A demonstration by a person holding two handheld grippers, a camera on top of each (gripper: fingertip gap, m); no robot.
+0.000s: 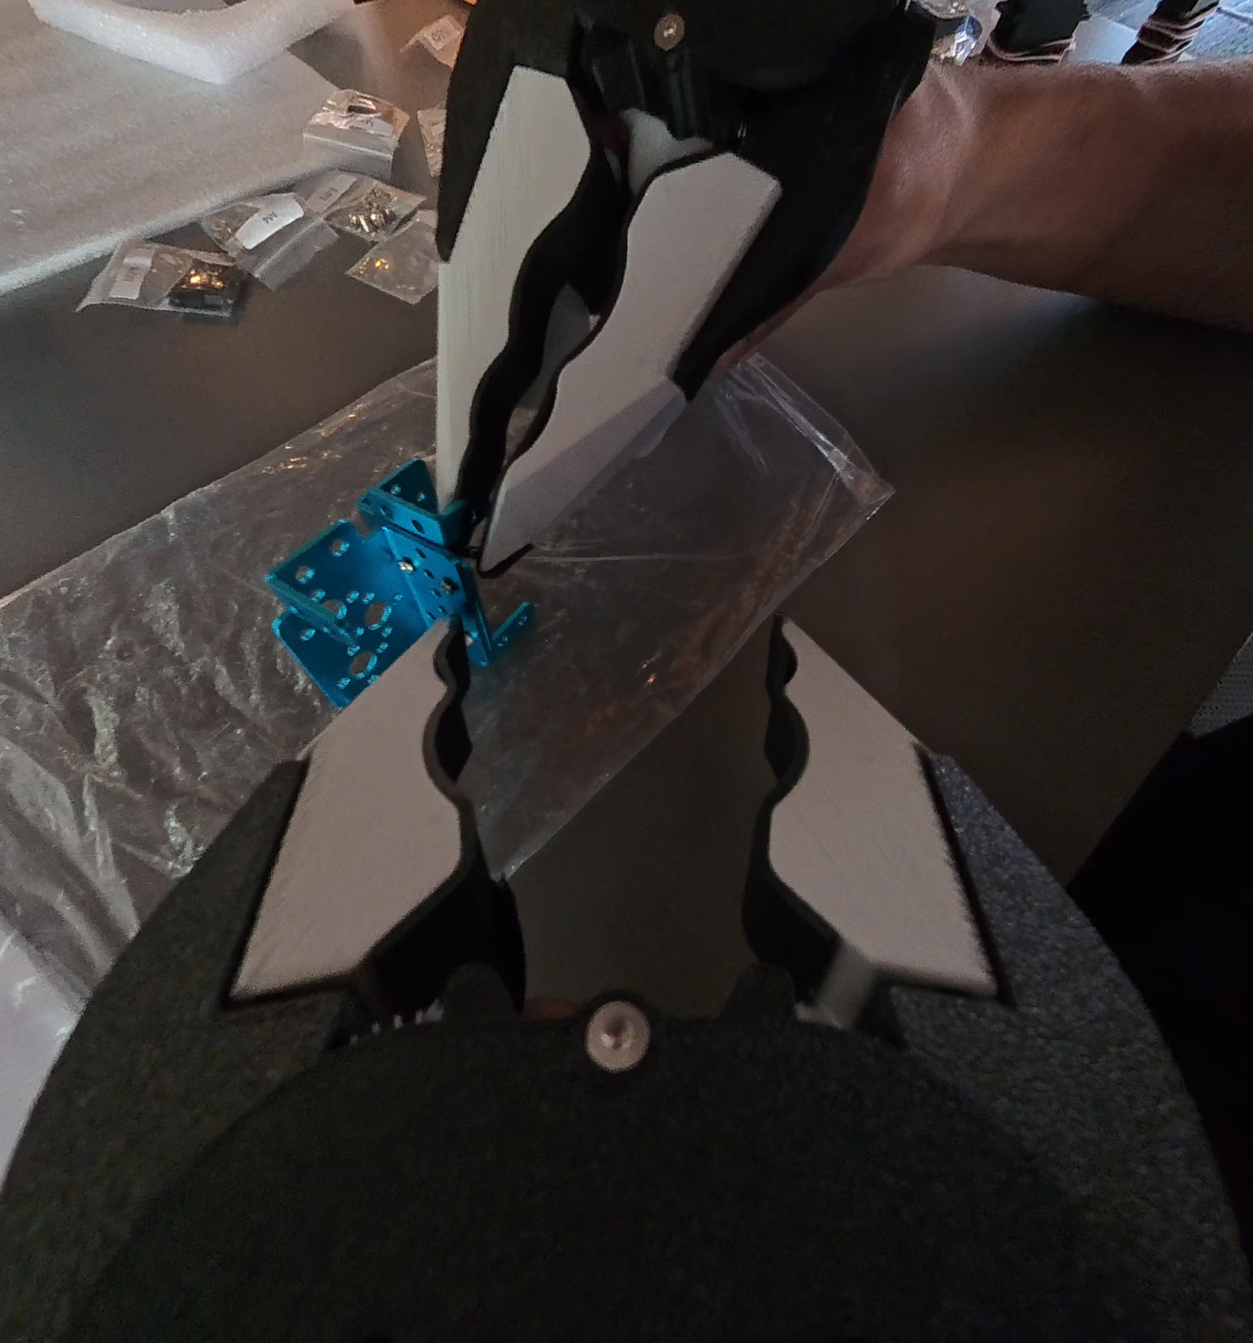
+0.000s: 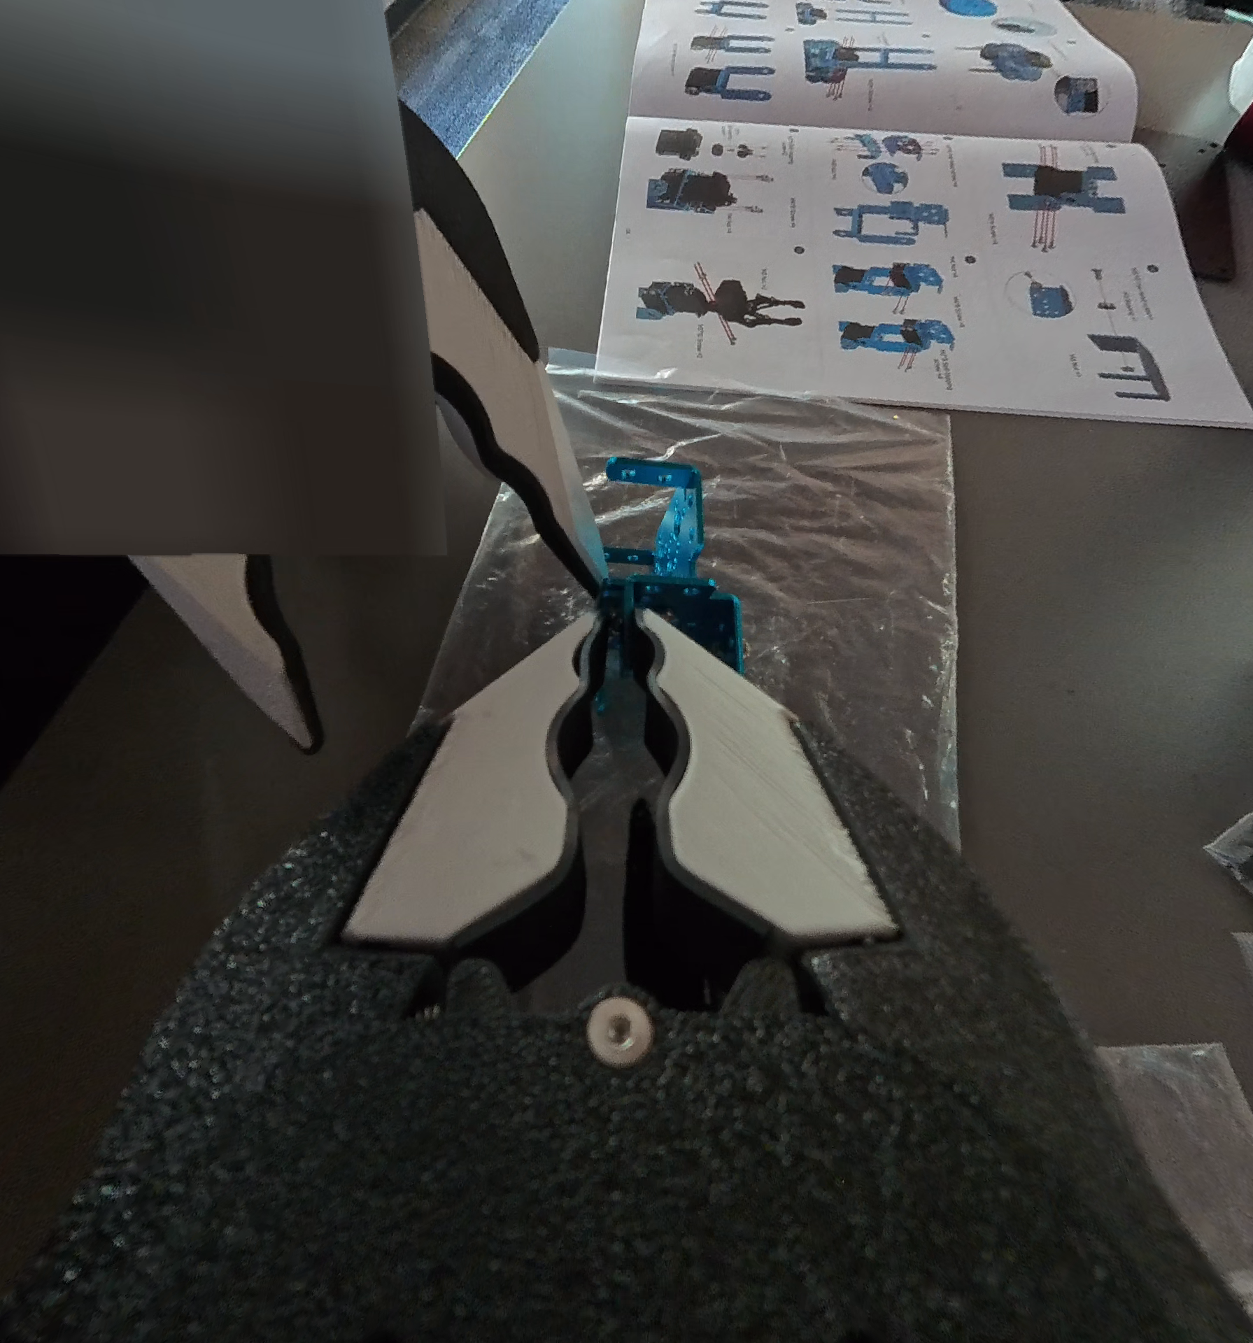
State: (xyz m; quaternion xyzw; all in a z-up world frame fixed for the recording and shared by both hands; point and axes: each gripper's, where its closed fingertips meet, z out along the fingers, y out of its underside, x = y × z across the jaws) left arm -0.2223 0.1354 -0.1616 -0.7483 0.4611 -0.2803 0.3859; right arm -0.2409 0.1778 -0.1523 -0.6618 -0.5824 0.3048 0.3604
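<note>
Right gripper (image 2: 617,618) is closed on the blue perforated metal bracket assembly (image 2: 670,581), tips pinching a thin plate at its near edge. In the left wrist view the same right gripper (image 1: 474,541) comes down from the top of the frame, held by a person's bare forearm (image 1: 1088,189), with the tips clamped on the upper right part of the bracket assembly (image 1: 361,589).

Left gripper (image 1: 612,632) is spread wide, holding nothing. Its left fingertip (image 1: 449,639) sits just beside the bracket's lower right flange; can't tell if it touches. In the right wrist view the left gripper (image 2: 456,647) enters from the upper left, partly behind a blur patch, one finger reaching to the bracket's left side.

The bracket assembly sits over a clear crinkled plastic bag (image 1: 645,618) lying flat on the dark grey worktop (image 1: 972,509); the same bag (image 2: 827,509) spreads under and past the bracket in the right wrist view. Can't tell whether the bracket rests on the bag or is lifted.

Beyond the bag lies an open white instruction booklet (image 2: 899,254) with blue and black diagrams. Small clear parts bags (image 1: 274,225) are scattered on the far left of the worktop, near a white foam sheet (image 1: 100,131).
</note>
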